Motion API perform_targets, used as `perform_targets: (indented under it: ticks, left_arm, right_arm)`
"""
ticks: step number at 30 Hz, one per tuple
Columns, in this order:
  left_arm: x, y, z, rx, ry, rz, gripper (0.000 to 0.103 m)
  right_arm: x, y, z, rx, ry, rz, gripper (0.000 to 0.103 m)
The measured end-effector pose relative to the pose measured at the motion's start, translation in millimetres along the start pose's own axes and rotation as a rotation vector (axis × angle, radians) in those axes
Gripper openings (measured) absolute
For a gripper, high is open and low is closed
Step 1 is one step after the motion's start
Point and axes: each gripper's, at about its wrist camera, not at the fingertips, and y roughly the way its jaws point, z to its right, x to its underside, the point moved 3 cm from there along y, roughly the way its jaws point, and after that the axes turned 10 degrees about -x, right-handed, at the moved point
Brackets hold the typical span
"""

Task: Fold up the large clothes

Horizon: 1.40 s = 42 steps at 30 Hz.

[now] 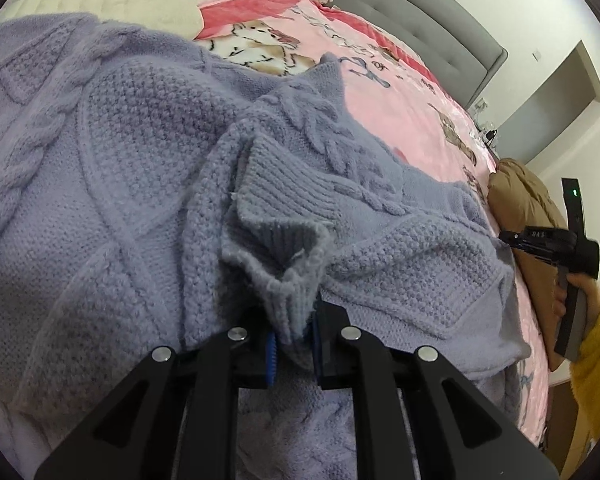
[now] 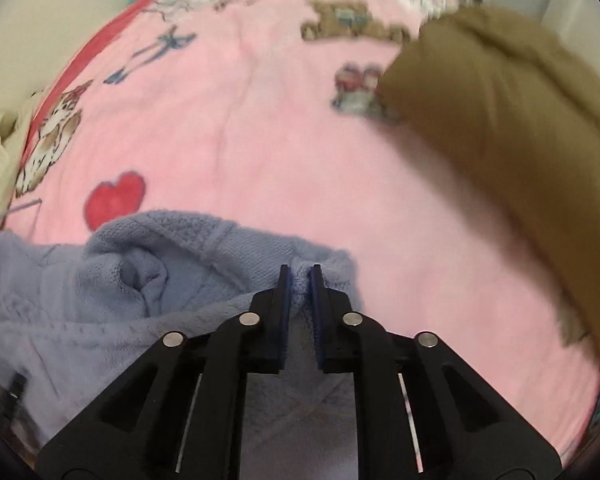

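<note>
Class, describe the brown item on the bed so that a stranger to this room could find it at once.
Start from the bed's pink cartoon-print blanket. At its edge, beyond the lavender knit sweater that both grippers pinch, lies a puffy brown bundle. It is the only plain tan, smooth-surfaced thing there, neither knitted nor printed.

Right wrist view: motion-blurred; blanket point(image 2: 260, 128) prints and brown cushion point(image 2: 500, 120) smeared.
Sweater point(image 1: 120, 180): cut off at the frame's left edge.
Right gripper point(image 1: 556, 248): mostly hidden, perhaps behind sweater.

Both wrist views look closely down across the same pink blanket point(image 1: 400, 92).
</note>
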Motion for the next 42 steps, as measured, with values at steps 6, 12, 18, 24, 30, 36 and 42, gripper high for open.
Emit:
perform_targets:
  ticks: [6, 12, 18, 24, 30, 36, 42]
  left_arm:
    - [-9, -7, 7, -0.015, 0.019, 0.048, 0.014]
    - [-7, 8, -1, -0.002, 0.027, 0.008, 0.014]
    - [-9, 4, 1, 0.008, 0.040, 0.017, 0.019]
    - [-2, -46, 9, -0.099, 0.139, 0.186, 0.040]
    - [0, -73, 39, -0.093, 0.296, 0.284, 0.040]
    - [-4, -20, 44, -0.102, 0.282, 0.139, 0.040]
    - [-5, -4, 33, -0.094, 0.266, 0.108, 0.039]
  right_arm:
    - [-4, -22, 16, 0.087, -0.003, 0.090, 0.007]
    - [-1, 2, 39, 0.141, 0.043, 0.052, 0.008]
    - [4, 12, 40, 0.135, 0.056, 0.056, 0.017]
    - [17, -52, 14, -0.093, -0.020, 0.252, 0.034]
    - [53, -72, -28, -0.183, -0.211, 0.252, 0.049]
    - [85, -27, -43, -0.111, -0.289, 0.094, 0.051]
    - [98, 14, -36, -0.015, -0.306, -0.003, 0.065]
